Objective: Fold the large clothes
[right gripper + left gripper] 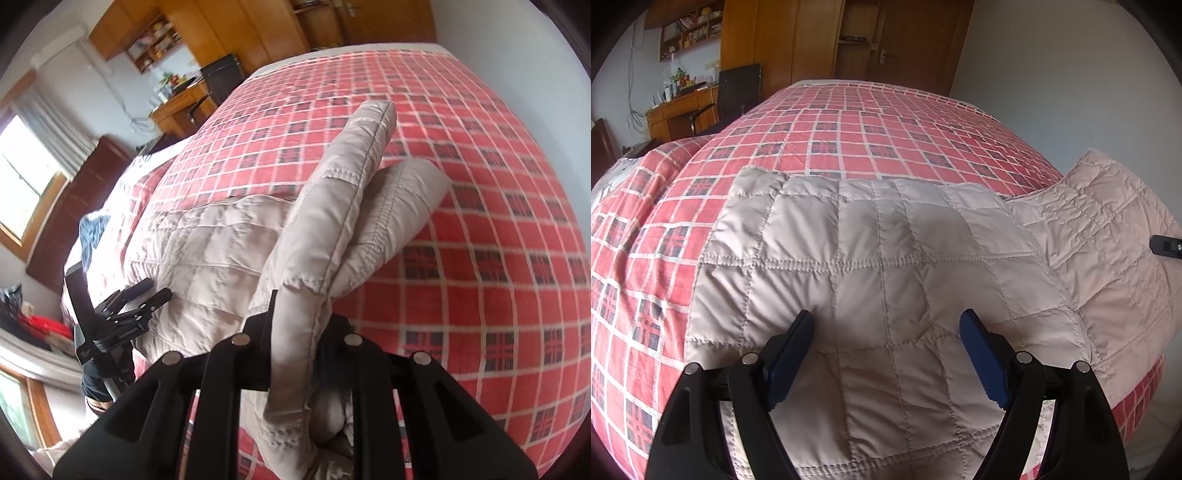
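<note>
Wooden wardrobes and a door fill the far wall, with a desk and a dark chair to one side under open shelves; in my right view a bright window stands beyond a dark wooden cabinet. Closer in, nearly everything I see is the bed, covered with a red checked bedspread of white grid lines and small dark plaid squares, its weave flat and slightly faded. On the near part of it lies the beige quilted jacket, a smooth, faintly shiny padded fabric stitched into puffy squares, with one finer-quilted panel spreading off to the right side. My left gripper hovers over the flat body of the jacket with its blue-padded fingers spread wide apart, gripping nothing; whether the tips touch the cloth I cannot tell. My right gripper is pressed together on a thick rolled fold of the same jacket, which rises from between the black fingers as two plump, tube-like ridges with a corded seam along the edge, lifted above the bedspread. From the right view my left gripper shows small and dark at the jacket's far edge.
</note>
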Action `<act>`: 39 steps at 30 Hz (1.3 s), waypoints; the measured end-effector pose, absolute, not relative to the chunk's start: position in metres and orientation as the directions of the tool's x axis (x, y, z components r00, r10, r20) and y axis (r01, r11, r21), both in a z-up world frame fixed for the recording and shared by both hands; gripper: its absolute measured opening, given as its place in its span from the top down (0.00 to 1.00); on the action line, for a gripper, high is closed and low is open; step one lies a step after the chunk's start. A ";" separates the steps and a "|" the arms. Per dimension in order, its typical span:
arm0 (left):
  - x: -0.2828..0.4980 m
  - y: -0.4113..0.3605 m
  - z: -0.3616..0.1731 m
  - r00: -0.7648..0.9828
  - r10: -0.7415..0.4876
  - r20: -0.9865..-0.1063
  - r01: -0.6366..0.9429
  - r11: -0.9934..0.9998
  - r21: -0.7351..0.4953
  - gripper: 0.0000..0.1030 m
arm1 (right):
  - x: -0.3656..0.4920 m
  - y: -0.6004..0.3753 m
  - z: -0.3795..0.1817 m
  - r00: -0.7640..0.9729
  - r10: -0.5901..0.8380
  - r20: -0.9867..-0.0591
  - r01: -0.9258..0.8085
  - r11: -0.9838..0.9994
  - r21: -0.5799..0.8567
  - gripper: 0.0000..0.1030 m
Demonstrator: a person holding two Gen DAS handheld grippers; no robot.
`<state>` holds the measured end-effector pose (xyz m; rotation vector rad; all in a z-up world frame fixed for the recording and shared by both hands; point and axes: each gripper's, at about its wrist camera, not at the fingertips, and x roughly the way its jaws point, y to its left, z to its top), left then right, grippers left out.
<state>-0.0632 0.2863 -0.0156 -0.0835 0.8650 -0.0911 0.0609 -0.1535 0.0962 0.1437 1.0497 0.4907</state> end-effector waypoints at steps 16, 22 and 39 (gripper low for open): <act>-0.065 0.290 -0.014 0.638 -0.133 -0.759 0.056 0.990 -0.126 0.21 | 0.068 -0.043 0.108 0.295 0.464 -0.835 -0.548 0.798 0.250 0.84; -0.065 0.297 -0.012 0.629 -0.160 -0.760 0.064 0.986 -0.155 0.21 | 0.074 -0.018 0.095 0.243 0.477 -0.845 -0.581 0.769 0.267 0.83; -0.035 0.340 0.017 0.610 -0.462 -0.644 0.111 0.855 -0.507 0.21 | 0.072 0.025 0.050 0.171 0.473 -0.864 -0.649 0.714 0.262 0.76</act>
